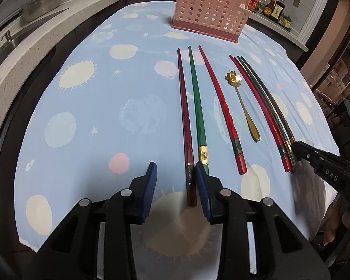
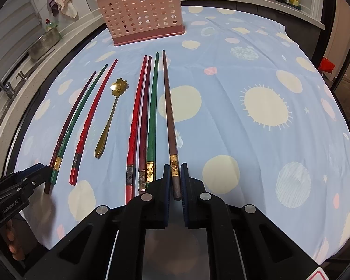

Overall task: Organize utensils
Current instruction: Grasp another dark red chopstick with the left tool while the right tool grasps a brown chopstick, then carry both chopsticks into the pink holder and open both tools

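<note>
While the slim brown chopstick with a gold band (image 2: 171, 126) lies on the pale blue planet-print cloth (image 2: 256, 140), the right gripper (image 2: 175, 182) has its jaws pinched tight on its thick end. Further left, the left gripper (image 1: 175, 182) stands partly open around the end of a dark red chopstick (image 1: 184, 121), not pressing it. Between lies a gold flower-bowl spoon (image 2: 112, 107); beyond stands a pink perforated plastic holder (image 2: 140, 18)

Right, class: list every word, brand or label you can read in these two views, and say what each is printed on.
"DAS": on the right hand-held gripper, seen from the left wrist.
"GenRobot.AI": on the left hand-held gripper, seen from the right wrist.
Bottle labels on the counter: too small to read.
Gold bands on the chopsticks: ornamental marks, unreadable.
</note>
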Demonstrator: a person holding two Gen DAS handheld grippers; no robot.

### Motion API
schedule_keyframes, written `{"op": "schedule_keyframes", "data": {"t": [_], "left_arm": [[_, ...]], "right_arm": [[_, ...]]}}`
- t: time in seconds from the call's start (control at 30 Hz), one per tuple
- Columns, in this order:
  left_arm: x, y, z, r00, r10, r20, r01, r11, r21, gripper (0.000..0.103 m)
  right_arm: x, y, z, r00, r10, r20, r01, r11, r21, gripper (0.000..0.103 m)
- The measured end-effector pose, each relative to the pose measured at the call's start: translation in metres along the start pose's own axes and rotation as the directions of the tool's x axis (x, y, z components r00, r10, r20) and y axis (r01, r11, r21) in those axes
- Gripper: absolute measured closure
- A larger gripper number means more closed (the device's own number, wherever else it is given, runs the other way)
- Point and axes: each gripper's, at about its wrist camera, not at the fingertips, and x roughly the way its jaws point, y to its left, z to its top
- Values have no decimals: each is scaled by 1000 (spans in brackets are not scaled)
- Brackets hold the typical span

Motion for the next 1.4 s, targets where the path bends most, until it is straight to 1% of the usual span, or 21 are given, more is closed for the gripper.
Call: {"op": "schedule_keyframes", "data": {"t": [0.03, 0.1, 0.3, 0.37, 0.57, 0.87, 1.1, 1.4], "left_arm": [[0, 0, -1, 1000, -2, 0, 2, 1000, -2, 72], [-1, -1, -2, 1000, -4, -1, 4, 1000, 1, 79], [-2, -4, -6, 1000, -25, -14, 25, 1000, 6, 94], [-3, -4, -7, 999, -30, -17, 30, 1000, 7, 96], [-4, -4, -8, 999, -42, -19, 42, 999, 0, 96], [-14, -6, -3, 999, -34, 4, 34, 999, -2, 96], [-29, -8, 7, 999, -31, 38, 31, 1000, 0, 96], [-49, -8, 26, 995, -28, 96, 29, 1000, -5, 96]], "right_arm": [[0, 0, -1, 1000, 1, 0, -1, 1000, 0, 95], [-1, 0, -2, 1000, 2, 1, -2, 1000, 0, 95], [-4, -1, -4, 1000, 9, 1, -9, 1000, 7, 95], [-4, -1, -4, 1000, 10, 1, -10, 1000, 7, 95], [-6, -1, -6, 1000, 16, 4, -16, 1000, 10, 95], [-20, -4, -4, 999, 28, 37, -29, 999, 33, 96], [-39, -5, 4, 995, 44, 87, -48, 998, 45, 96], [-67, -7, 23, 985, 59, 164, -69, 996, 56, 96]]}}
